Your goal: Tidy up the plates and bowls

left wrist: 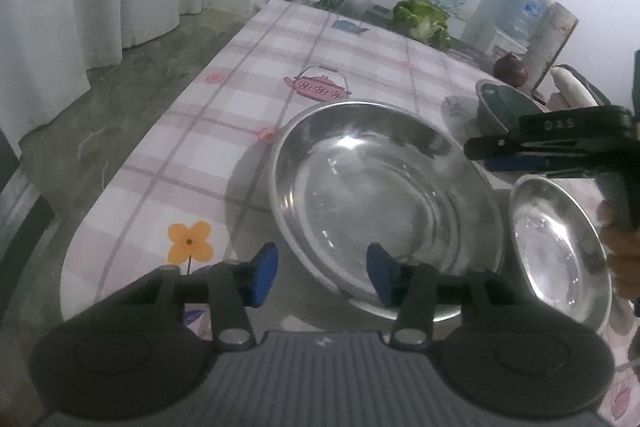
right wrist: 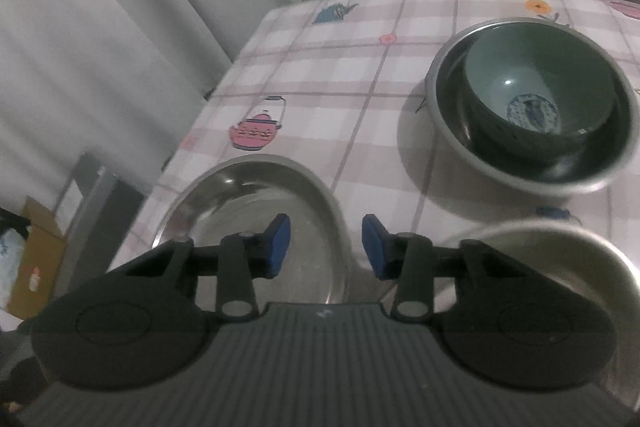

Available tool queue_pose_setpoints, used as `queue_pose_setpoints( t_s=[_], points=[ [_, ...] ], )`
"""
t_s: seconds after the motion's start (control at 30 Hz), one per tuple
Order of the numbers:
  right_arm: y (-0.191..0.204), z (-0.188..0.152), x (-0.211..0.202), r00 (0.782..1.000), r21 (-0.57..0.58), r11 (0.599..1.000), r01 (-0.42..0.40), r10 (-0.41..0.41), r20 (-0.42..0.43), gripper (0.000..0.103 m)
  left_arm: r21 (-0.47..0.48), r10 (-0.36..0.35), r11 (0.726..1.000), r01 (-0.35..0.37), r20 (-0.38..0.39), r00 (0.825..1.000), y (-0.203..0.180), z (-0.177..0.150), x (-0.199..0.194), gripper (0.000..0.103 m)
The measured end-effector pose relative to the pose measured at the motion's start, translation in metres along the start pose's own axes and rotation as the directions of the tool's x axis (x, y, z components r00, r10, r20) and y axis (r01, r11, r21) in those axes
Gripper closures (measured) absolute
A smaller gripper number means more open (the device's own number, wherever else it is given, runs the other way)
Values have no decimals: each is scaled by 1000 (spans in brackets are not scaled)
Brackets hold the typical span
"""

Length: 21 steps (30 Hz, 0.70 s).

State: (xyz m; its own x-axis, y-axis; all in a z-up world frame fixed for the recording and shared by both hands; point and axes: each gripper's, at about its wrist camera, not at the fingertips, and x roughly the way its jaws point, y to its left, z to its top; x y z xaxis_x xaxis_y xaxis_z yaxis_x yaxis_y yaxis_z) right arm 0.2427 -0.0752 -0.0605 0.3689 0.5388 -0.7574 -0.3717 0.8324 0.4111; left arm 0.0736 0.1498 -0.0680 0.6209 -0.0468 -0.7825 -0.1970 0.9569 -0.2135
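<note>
On the checked table (left wrist: 248, 75), the large steel plate (left wrist: 384, 195) looks light, stiff and slippery, best pinched at its thin near rim, which the open, empty left claw (left wrist: 322, 273) straddles, while the right claw (right wrist: 326, 247), also open, probably hovers above it.

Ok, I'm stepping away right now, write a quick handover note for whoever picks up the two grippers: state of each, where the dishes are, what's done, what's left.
Left gripper: open, empty, over the near rim of the large steel plate.
Right gripper: open, empty, over the gap between the large plate and the small steel bowl.
Dishes: all on the checked tablecloth. Farther back, the green ceramic bowl already sits inside a grey metal bowl.
Done: that one nested pair.
Left: large plate and small steel bowl still loose; probably stack them next.
</note>
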Motion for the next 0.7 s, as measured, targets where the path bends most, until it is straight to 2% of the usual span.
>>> queue_pose_setpoints(
  t_s=[0.1,0.27,0.37,0.7],
  points=[
    [-1,3,15,1000,-12,1000,6,-7,-21,72,-10,-3,1000,3,-12,1000,2,0,2,69],
    [-4,3,26,999,-11,1000,-5,4,-34,84,-12,3,1000,-4,-28,1000,3,1,8,80],
    [-4,3,28,999,-12,1000,-8,8,-34,90,-19,7,1000,-8,-27,1000,5,1,9,81],
    [6,-2,20,999,-47,999,13,-15,-48,92,-52,-9,999,7,-39,999,16,1,5,84]
  ],
)
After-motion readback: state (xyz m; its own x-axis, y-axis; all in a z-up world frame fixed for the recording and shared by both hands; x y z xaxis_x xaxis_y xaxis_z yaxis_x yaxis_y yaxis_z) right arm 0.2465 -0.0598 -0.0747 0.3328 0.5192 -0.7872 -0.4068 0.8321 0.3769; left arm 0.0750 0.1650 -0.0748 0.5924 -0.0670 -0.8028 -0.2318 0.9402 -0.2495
